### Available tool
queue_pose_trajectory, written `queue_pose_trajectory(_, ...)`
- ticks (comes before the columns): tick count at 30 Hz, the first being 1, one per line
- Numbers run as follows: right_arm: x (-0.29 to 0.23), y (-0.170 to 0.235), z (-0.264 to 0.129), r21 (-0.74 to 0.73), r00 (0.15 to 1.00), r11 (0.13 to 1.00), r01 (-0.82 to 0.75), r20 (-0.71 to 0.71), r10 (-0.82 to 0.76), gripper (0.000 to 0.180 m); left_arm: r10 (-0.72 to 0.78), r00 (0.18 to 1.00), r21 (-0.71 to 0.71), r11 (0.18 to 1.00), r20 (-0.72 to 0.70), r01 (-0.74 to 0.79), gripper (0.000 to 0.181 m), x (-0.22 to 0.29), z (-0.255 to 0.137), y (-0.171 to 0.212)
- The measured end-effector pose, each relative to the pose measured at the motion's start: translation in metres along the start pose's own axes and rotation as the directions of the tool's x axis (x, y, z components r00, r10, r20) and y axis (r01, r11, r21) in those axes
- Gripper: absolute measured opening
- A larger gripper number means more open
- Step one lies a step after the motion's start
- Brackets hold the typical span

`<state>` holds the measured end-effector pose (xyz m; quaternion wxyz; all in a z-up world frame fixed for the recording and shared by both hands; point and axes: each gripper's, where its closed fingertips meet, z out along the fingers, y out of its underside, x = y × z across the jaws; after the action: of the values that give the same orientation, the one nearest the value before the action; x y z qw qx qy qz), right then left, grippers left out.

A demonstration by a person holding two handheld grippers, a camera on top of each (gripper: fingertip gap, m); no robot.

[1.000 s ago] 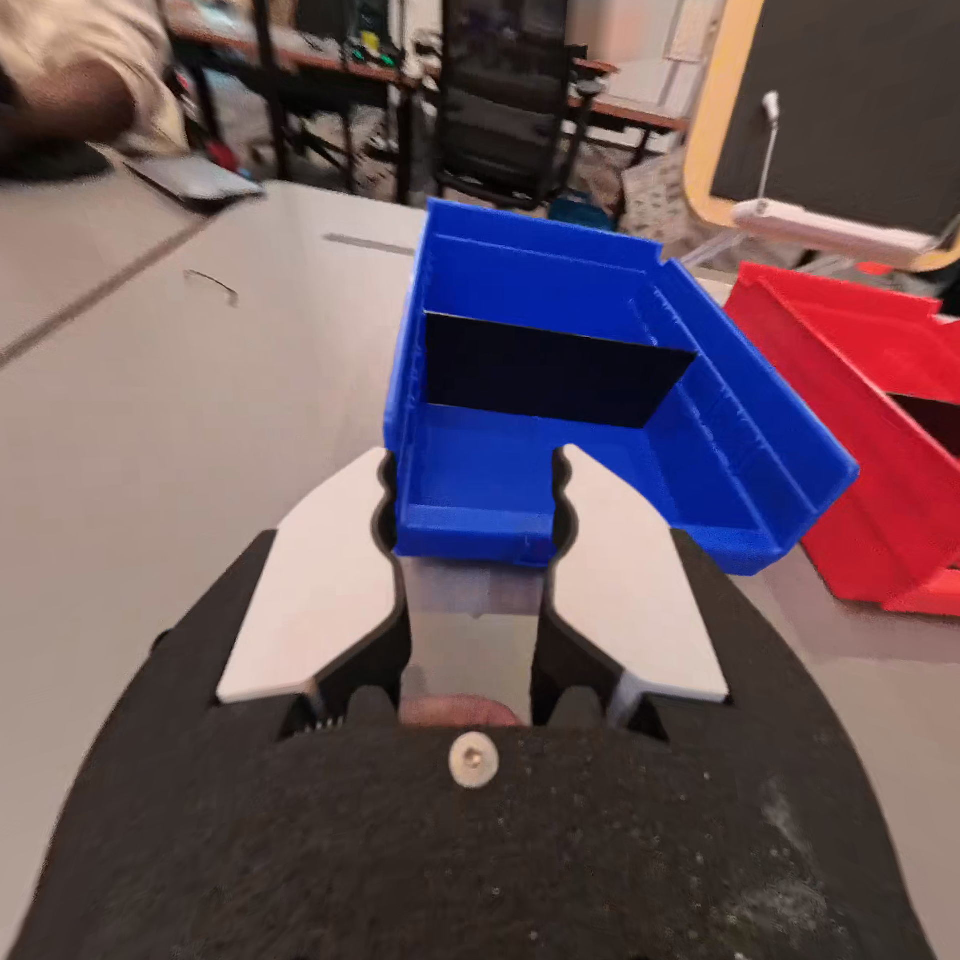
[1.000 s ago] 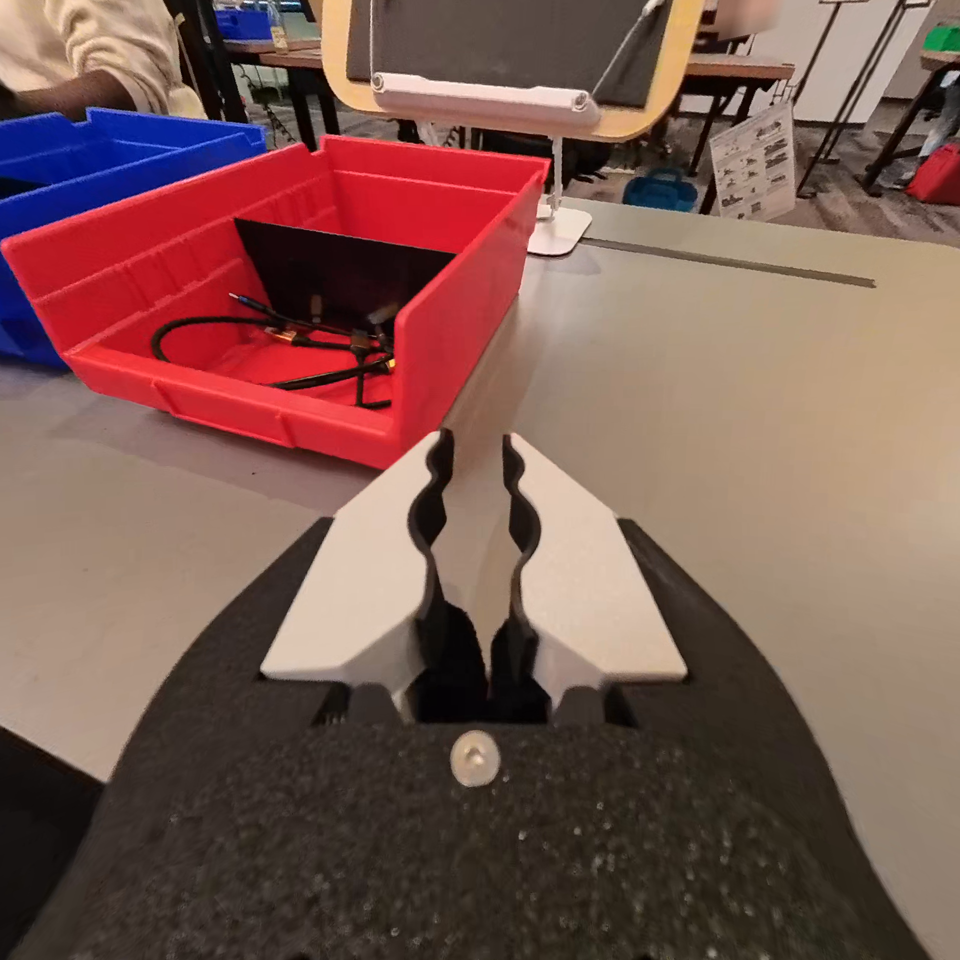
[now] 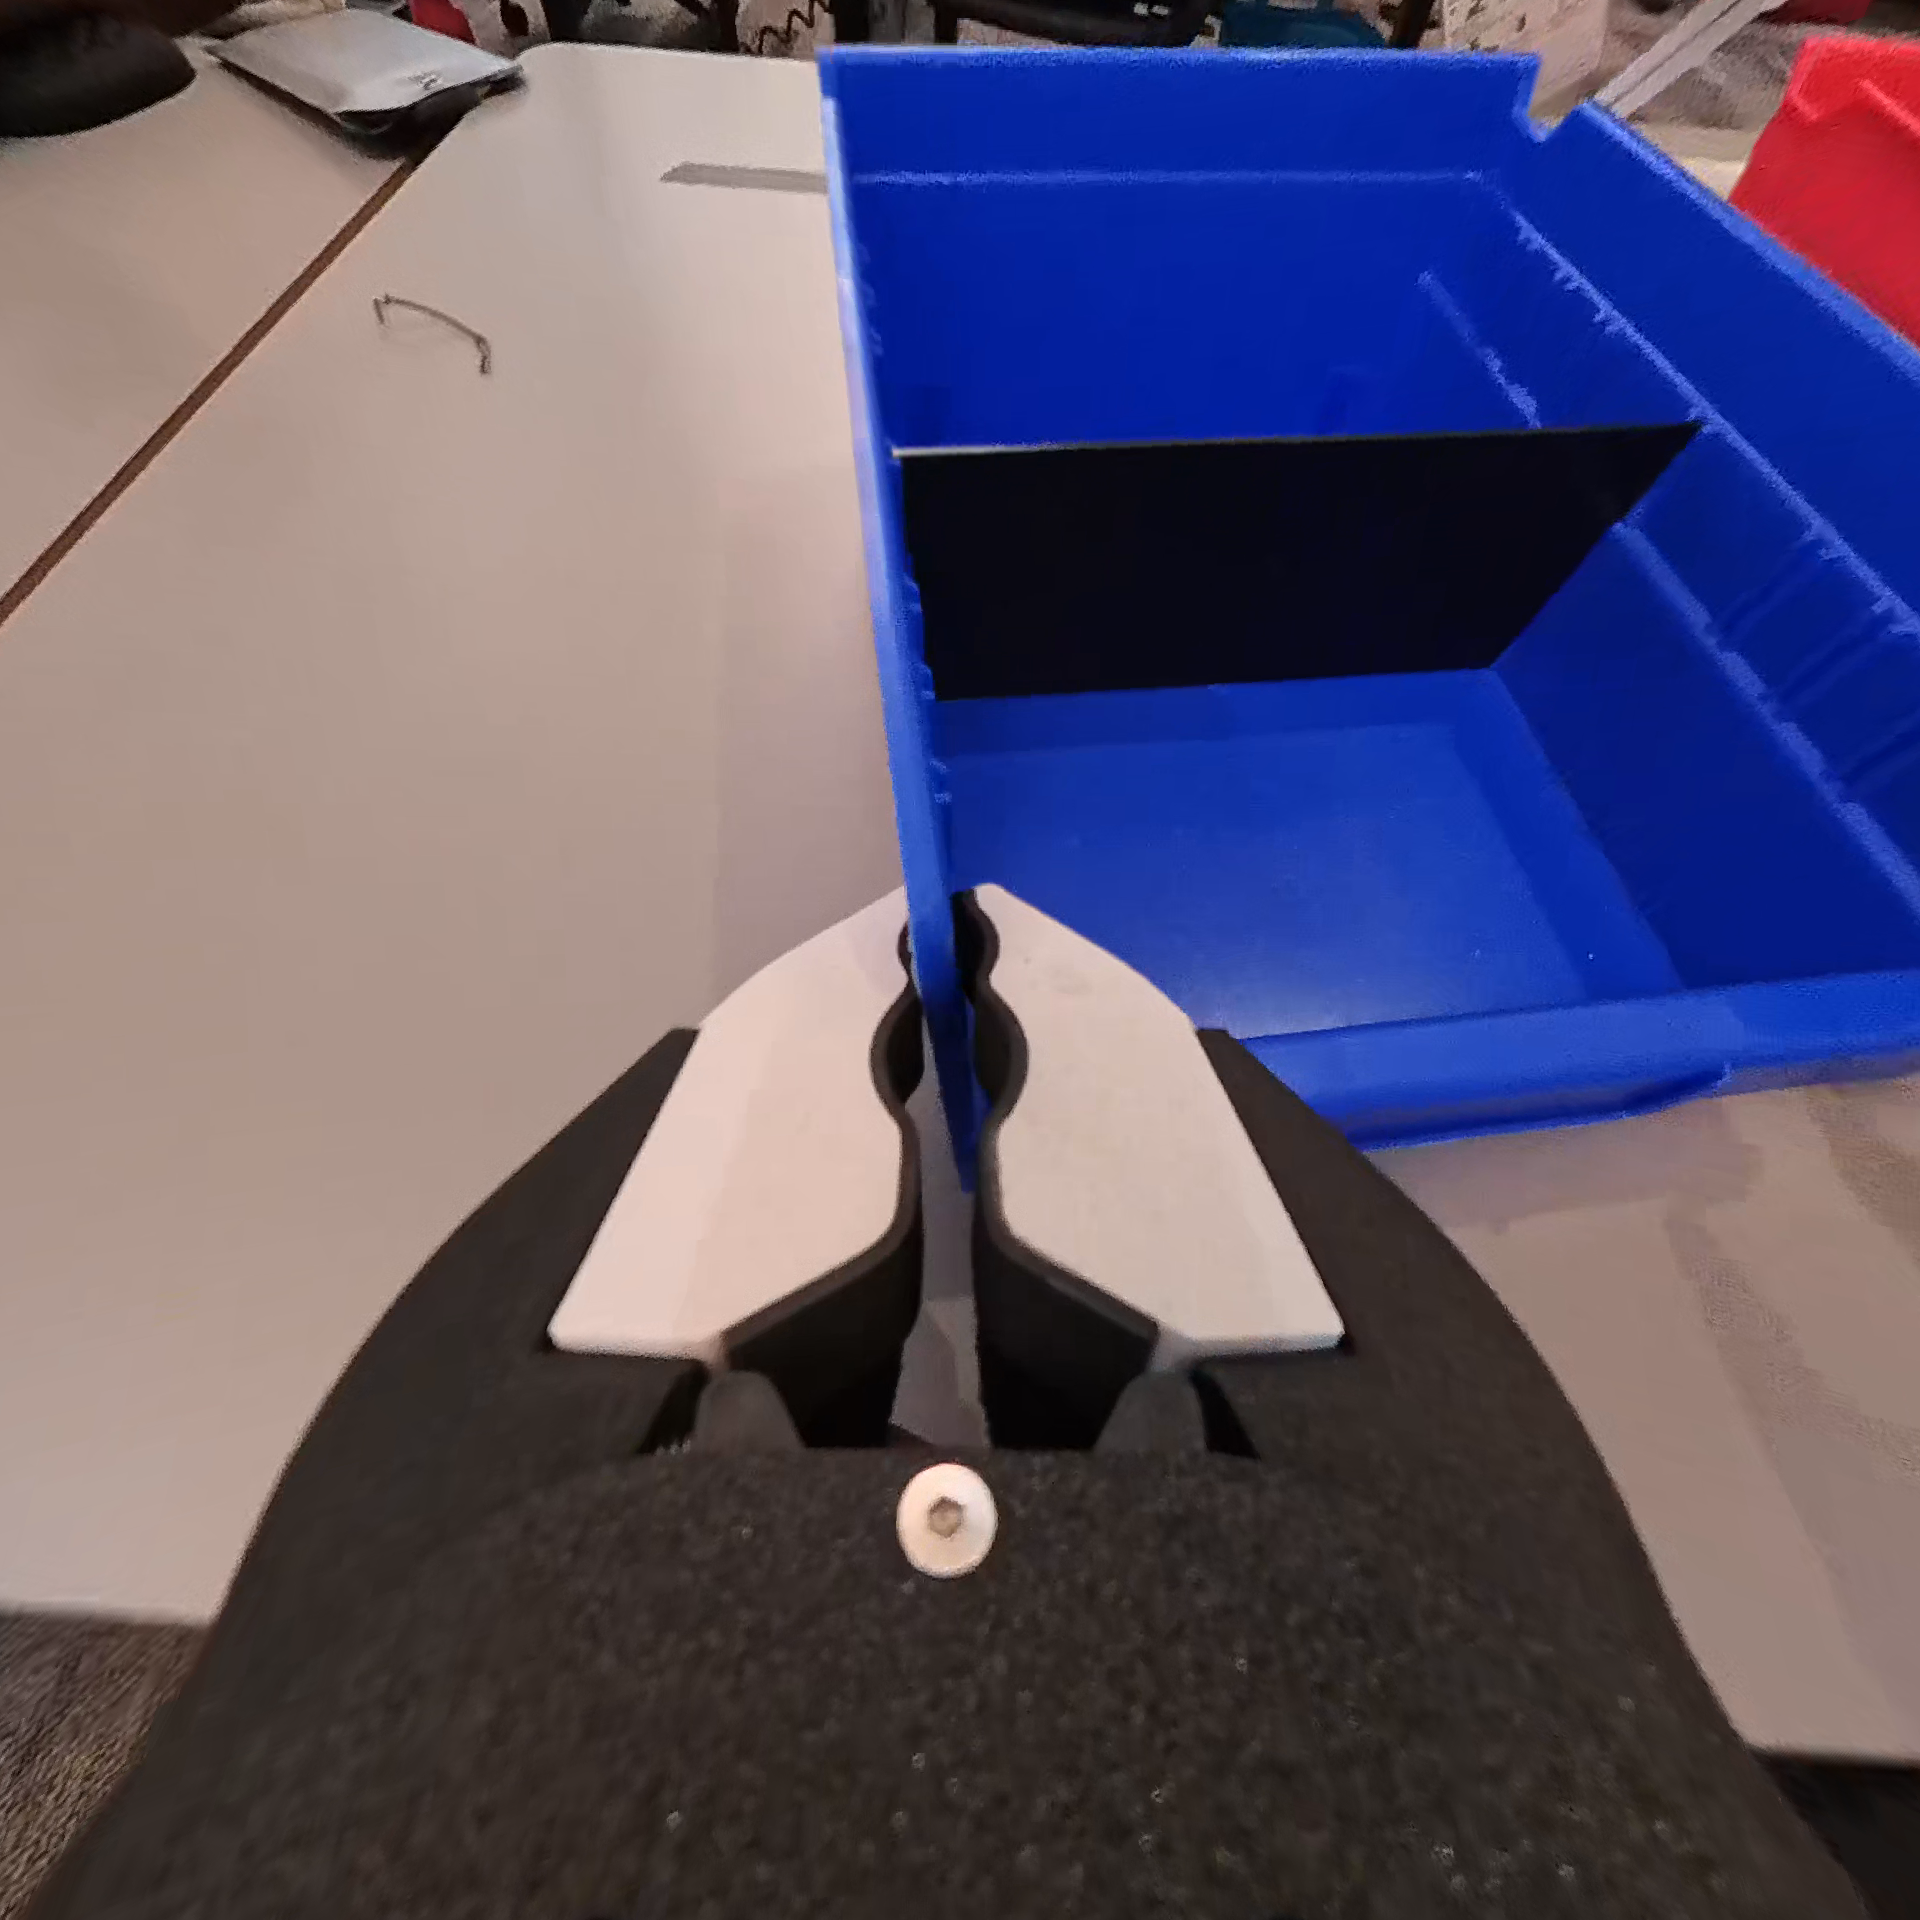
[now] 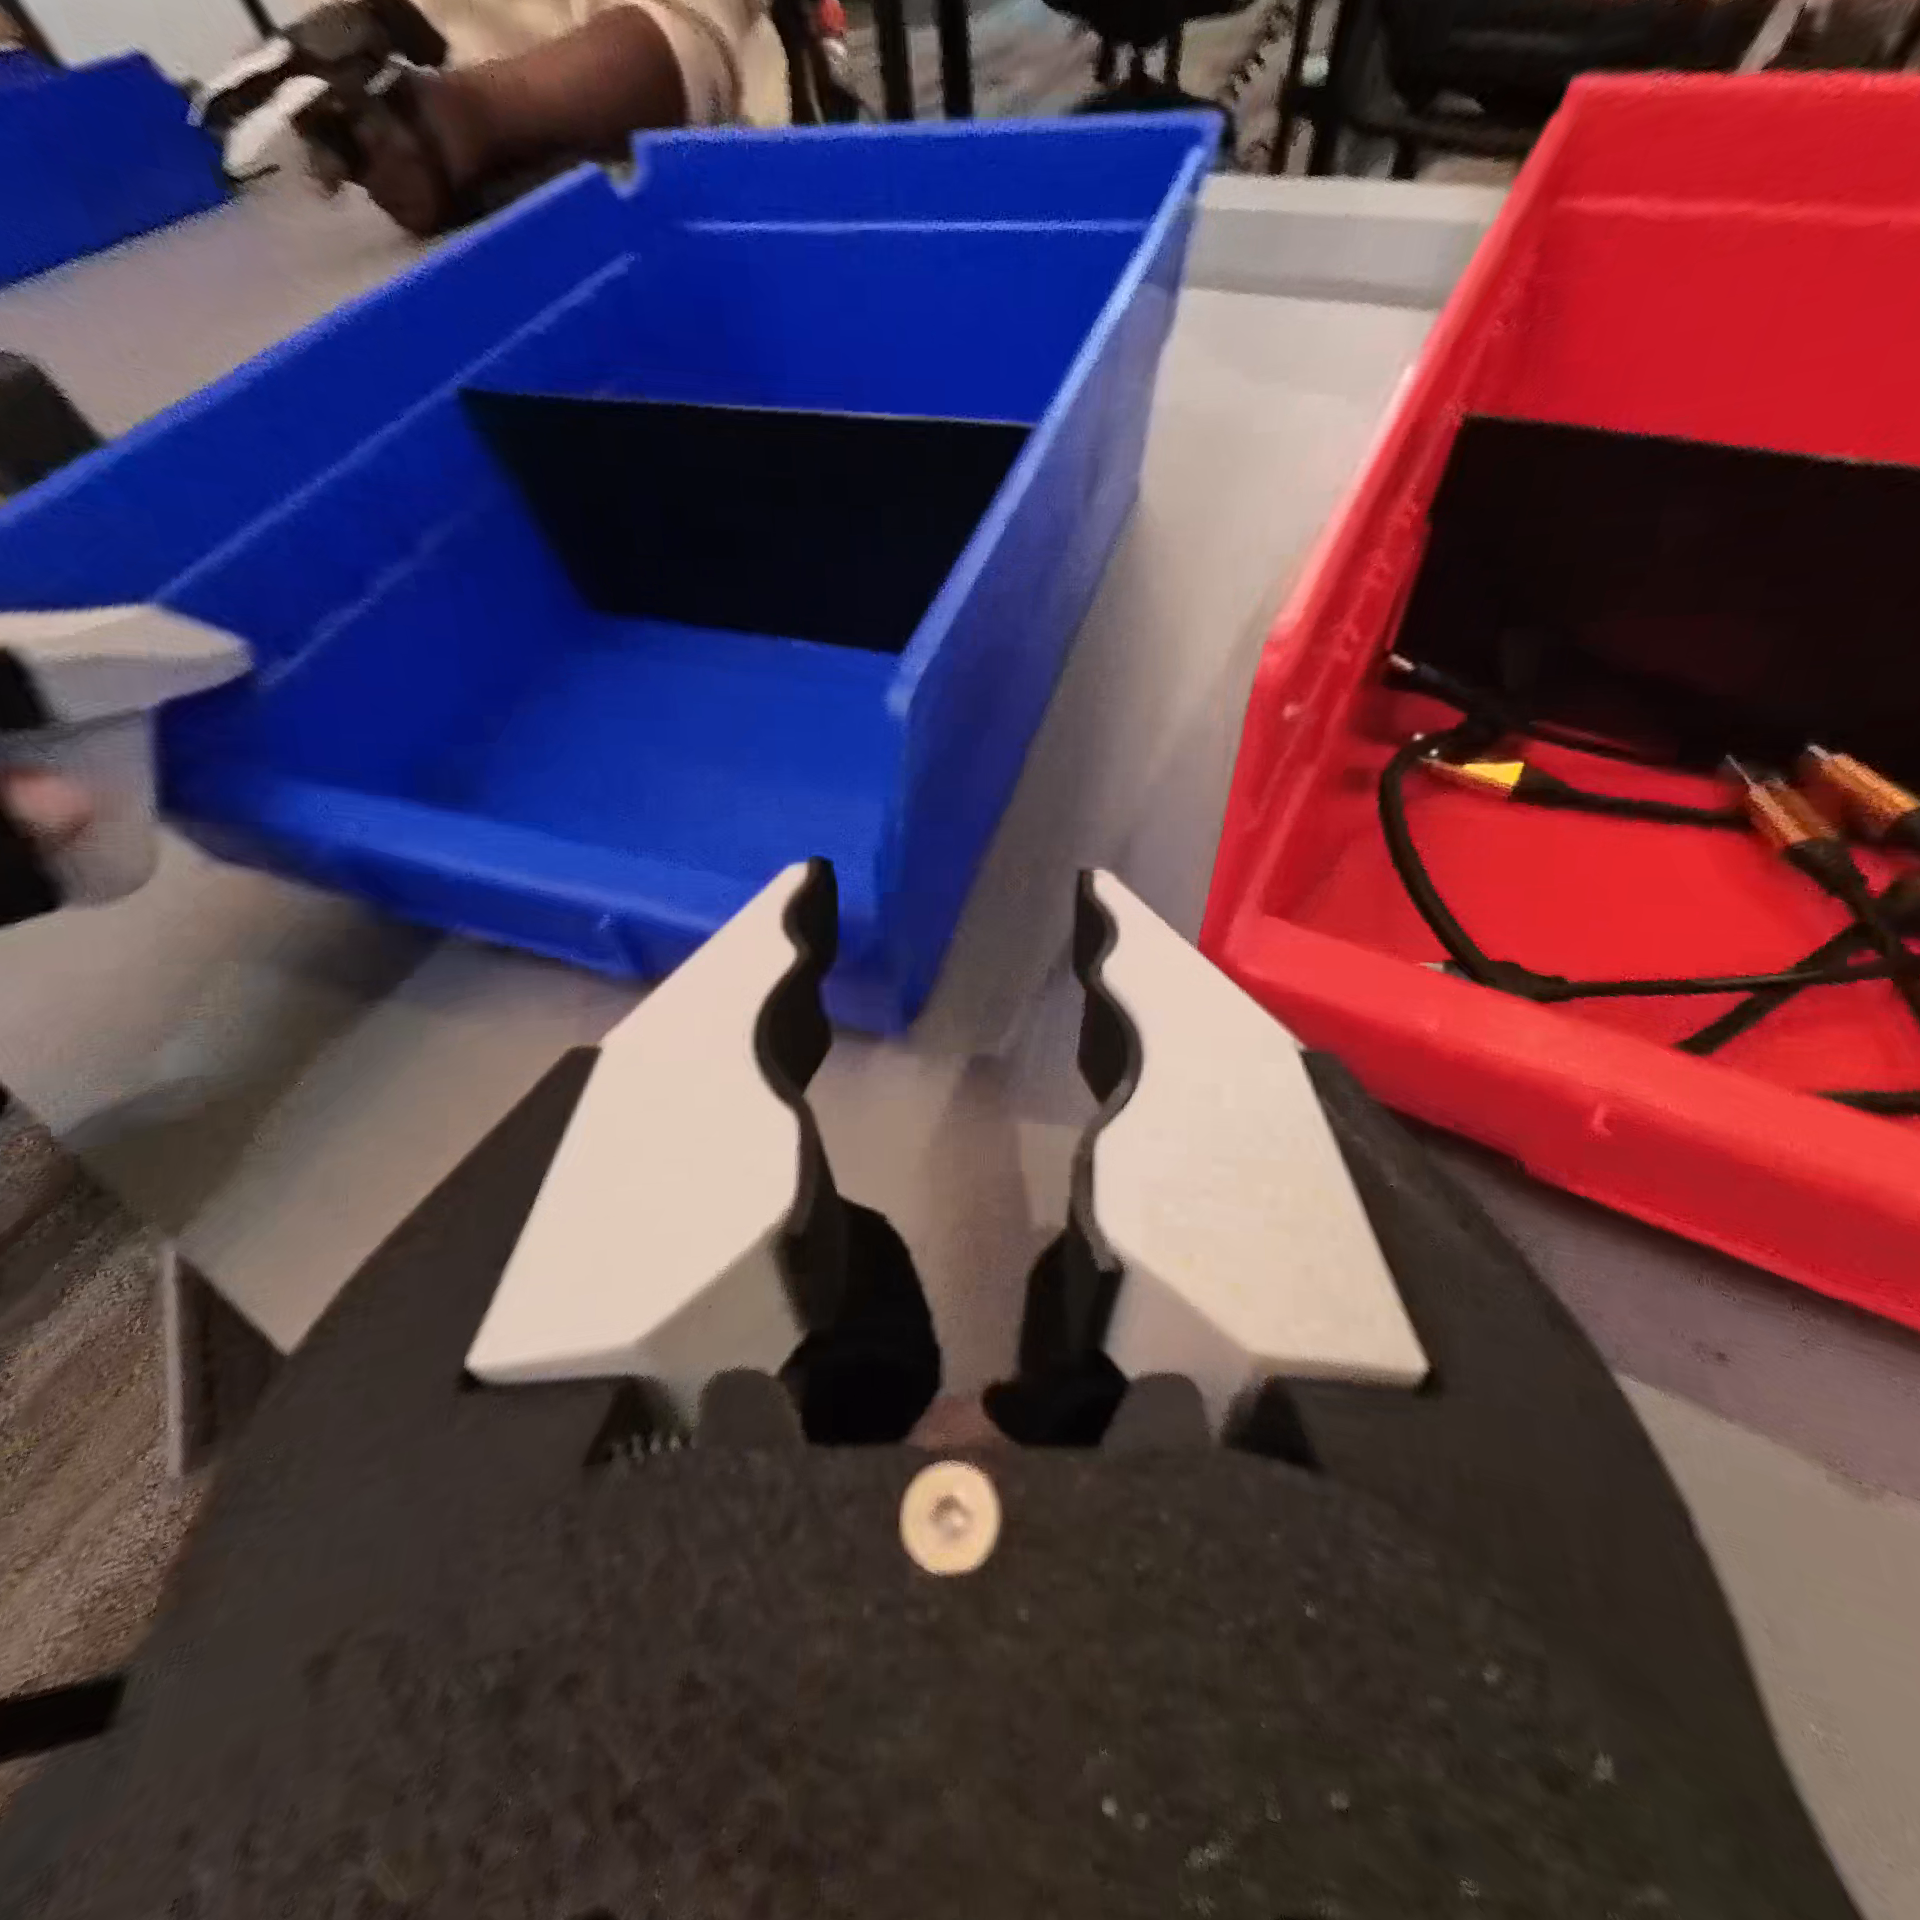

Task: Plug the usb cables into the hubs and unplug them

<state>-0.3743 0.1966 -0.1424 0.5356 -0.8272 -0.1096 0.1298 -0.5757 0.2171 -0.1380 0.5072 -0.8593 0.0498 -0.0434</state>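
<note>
Left gripper [image 3: 940, 925] clamped on near-left wall of blue bin [image 3: 1403, 312], right gripper [image 4: 951, 894] spread wide over table [image 4: 1278, 436] between blue bin and red bin [image 4: 1455, 1081], cables [image 4: 1621, 894] lying tangled in red bin, hubs unseen.

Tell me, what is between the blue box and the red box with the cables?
Nothing: in the right wrist view, only a bare strip of grey table separates the blue box from the red box.
</note>
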Motion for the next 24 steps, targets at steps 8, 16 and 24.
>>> queue_pose_trajectory(8, -0.018, 0.002, 0.011, -0.075, 1.000, 0.997, 0.002, -0.005, -0.002, 0.006, 0.017, 0.997, -0.008, 1.000, 0.078, -0.016, 0.004, 0.005, -0.053, 0.026)
queue_pose_trajectory(16, -0.018, -0.066, -0.039, 0.185, 0.985, 0.969, 0.165, -0.077, -0.153, 0.002, -0.041, 0.990, 0.186, 0.982, 0.135, 0.015, 0.004, 0.020, -0.102, -0.011)
queue_pose_trajectory(24, 0.068, -0.150, -0.117, 0.373, 0.958, 0.904, 0.207, -0.266, -0.109, 0.003, 0.046, 0.999, 0.396, 0.917, 0.023, -0.051, 0.004, 0.112, -0.115, -0.104)
